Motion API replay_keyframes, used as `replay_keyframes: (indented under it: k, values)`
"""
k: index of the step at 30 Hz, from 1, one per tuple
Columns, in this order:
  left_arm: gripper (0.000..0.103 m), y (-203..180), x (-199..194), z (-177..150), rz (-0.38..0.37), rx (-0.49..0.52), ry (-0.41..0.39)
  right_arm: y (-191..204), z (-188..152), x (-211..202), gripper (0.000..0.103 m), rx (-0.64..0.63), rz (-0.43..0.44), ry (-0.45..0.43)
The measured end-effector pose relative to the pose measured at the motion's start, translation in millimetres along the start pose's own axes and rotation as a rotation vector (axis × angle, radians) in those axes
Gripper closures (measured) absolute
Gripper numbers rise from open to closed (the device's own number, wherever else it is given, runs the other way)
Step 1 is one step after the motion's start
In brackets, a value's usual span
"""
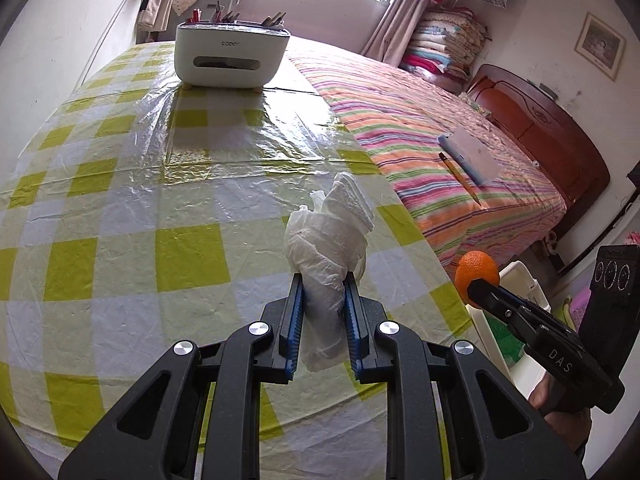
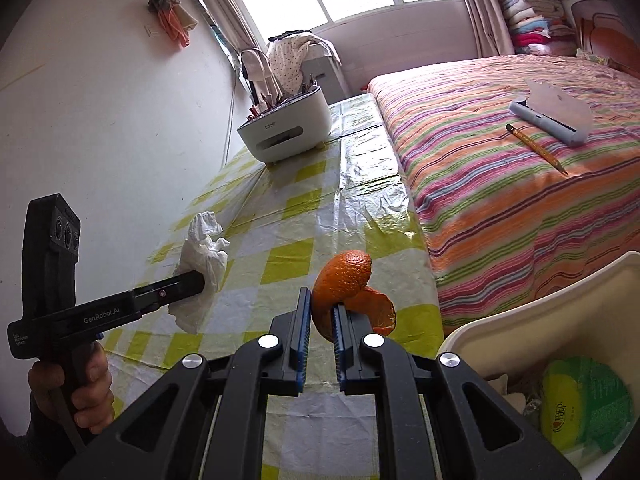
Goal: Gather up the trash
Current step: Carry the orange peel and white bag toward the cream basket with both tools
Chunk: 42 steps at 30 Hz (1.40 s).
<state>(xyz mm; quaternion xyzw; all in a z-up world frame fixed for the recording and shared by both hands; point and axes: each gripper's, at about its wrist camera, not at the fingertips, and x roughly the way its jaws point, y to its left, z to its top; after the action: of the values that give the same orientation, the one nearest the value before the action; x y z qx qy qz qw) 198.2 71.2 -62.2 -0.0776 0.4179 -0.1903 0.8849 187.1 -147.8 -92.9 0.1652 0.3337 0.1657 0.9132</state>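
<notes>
Both items of trash are already in hand, so the relation that governs the coming move is where the white plastic waste bin lies from each gripper. The left gripper is clamped on a crumpled white paper tissue wad, whose long axis runs forward along the fingers and projects past the fingertips; the wad is clear of the green-and-white checked plastic tablecloth and sits over the near part of the tabletop. The right gripper is closed to a narrow gap on a curled piece of orange citrus peel, gripped at its lower edge, with the domed part standing above the fingers near the tabletop's right edge. In the right wrist view the bin's rim appears at the lower right, just beyond that edge and beside the striped bedspread, with a green-and-yellow wrapper already inside. The bin therefore lies to the right of both grippers. The right gripper is the nearer, almost at the rim; the left gripper is further off and has the right gripper between it and the bin. Judged from this layout, the peel should be released first, and the right gripper cleared before the tissue is brought across the tabletop's right edge.
</notes>
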Motion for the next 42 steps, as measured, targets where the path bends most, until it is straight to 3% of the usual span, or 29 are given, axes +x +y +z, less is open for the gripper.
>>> replay_keyframes:
  k: [6, 22, 29, 39, 40, 42]
  values:
    - [0.084, -22, 3, -9, -0.028, 0.042, 0.018, -23, -5, -19, 0.093, 0.085, -0.059, -0.054]
    - [0.084, -85, 12, -29, -0.099, 0.151, 0.065, -78, -20, -72, 0.092, 0.273, -0.333, -0.174]
    - [0.084, -96, 15, -30, -0.104, 0.18, 0.072, -102, -23, -77, 0.092, 0.379, -0.325, -0.168]
    - [0.084, -98, 16, -32, -0.107, 0.179, 0.083, -109, -24, -75, 0.091, 0.428, -0.358, -0.148]
    - [0.084, -98, 17, -32, -0.108, 0.179, 0.085, -109, -24, -75, 0.086, 0.433, -0.369, -0.147]
    - [0.084, -99, 17, -33, -0.108, 0.182, 0.087, -108, -25, -76, 0.047, 0.424, -0.379, -0.155]
